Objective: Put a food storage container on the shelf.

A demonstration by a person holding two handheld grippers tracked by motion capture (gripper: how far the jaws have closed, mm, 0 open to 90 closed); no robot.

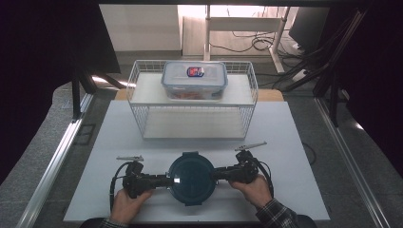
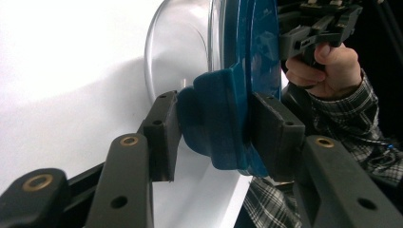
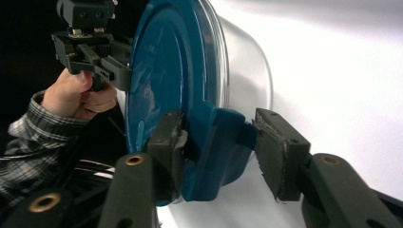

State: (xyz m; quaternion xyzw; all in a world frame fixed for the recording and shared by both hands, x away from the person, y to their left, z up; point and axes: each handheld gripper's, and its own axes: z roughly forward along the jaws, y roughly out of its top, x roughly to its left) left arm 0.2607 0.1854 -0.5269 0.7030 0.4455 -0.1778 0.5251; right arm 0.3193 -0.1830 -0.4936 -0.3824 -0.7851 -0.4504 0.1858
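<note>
A: State of jaws?
B: Left gripper (image 1: 161,180) and right gripper (image 1: 219,174) each clamped on a latch tab (image 2: 214,123) of the lidded bowl (image 1: 192,177), held between them above the table (image 1: 294,156).
A: Handling?
B: Likely glass: rigid, slick, breakable. Best held by tabs.
A: Views?
B: Gripper views reveal clear wall under lid; high view adds rack (image 1: 142,102).
</note>
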